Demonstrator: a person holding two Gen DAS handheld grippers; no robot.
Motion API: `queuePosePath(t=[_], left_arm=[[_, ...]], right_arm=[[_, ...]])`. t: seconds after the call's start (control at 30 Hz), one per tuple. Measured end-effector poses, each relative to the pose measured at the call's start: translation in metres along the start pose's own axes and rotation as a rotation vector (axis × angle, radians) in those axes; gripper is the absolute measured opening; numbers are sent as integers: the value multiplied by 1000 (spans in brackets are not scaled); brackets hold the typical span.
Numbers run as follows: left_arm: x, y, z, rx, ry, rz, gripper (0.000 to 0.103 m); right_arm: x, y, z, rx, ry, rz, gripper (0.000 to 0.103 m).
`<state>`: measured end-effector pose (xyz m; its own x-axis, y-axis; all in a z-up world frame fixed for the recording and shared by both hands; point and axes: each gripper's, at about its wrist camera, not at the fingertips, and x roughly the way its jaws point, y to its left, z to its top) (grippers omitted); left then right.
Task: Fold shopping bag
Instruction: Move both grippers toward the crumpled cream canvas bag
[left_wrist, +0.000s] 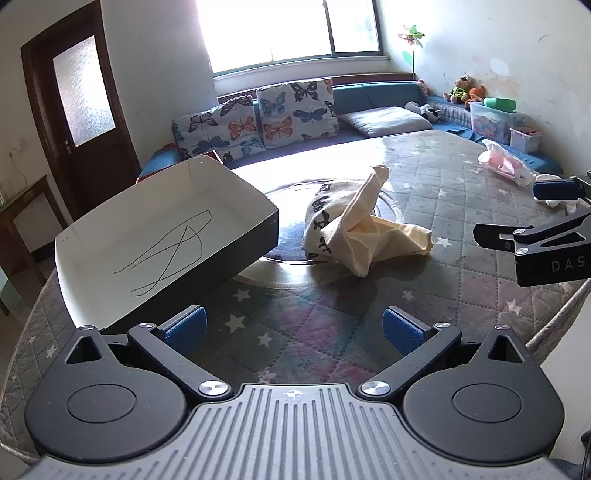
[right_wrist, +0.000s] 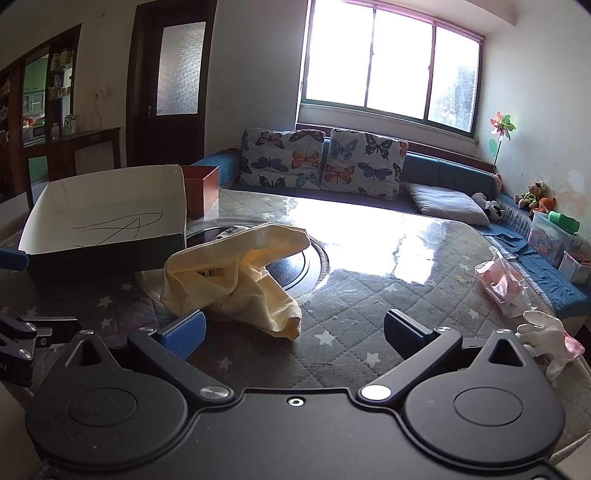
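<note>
both tongs, left (left_wrist: 293, 326) and right (right_wrist: 293, 330), stood fully open and empty; the crumpled shopping bag (left_wrist: 354, 232) lay ahead on the table (left_wrist: 461, 206), best flattened before folding.

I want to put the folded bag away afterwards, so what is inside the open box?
The open box holds nothing that shows: only its white floor with a scribbled pen line. In the right wrist view its dark front wall hides the nearest strip of floor.

quilted table (left_wrist: 461, 206), crumpled bag (left_wrist: 354, 229), box (left_wrist: 147, 236)
</note>
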<state>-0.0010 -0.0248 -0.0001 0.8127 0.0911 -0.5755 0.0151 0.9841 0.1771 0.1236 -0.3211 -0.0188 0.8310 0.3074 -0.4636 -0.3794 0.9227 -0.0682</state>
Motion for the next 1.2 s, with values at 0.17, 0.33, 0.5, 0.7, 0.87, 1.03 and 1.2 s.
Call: queuePosePath(t=[0.17, 0.33, 0.5, 0.7, 0.87, 1.03, 1.2], left_arm=[[0, -4, 0, 10, -1, 10, 103], [-3, -9, 1, 28, -5, 23, 103], [-5, -11, 1, 32, -11, 33, 103], [-9, -14, 0, 49, -23, 63, 103], [-12, -17, 0, 65, -33, 82, 103], [-15, -20, 0, 84, -47, 95, 103], [-17, -19, 0, 85, -56, 96, 103]], right_arm=[[-2, 0, 1, 0, -4, 1, 103], [-3, 0, 0, 4, -4, 2, 103], [-4, 2, 0, 2, -1, 4, 103], [-6, 5, 0, -5, -1, 12, 103], [-7, 10, 0, -11, -1, 17, 103], [-11, 13, 1, -18, -7, 24, 103], [-12, 14, 3, -20, -10, 31, 103]])
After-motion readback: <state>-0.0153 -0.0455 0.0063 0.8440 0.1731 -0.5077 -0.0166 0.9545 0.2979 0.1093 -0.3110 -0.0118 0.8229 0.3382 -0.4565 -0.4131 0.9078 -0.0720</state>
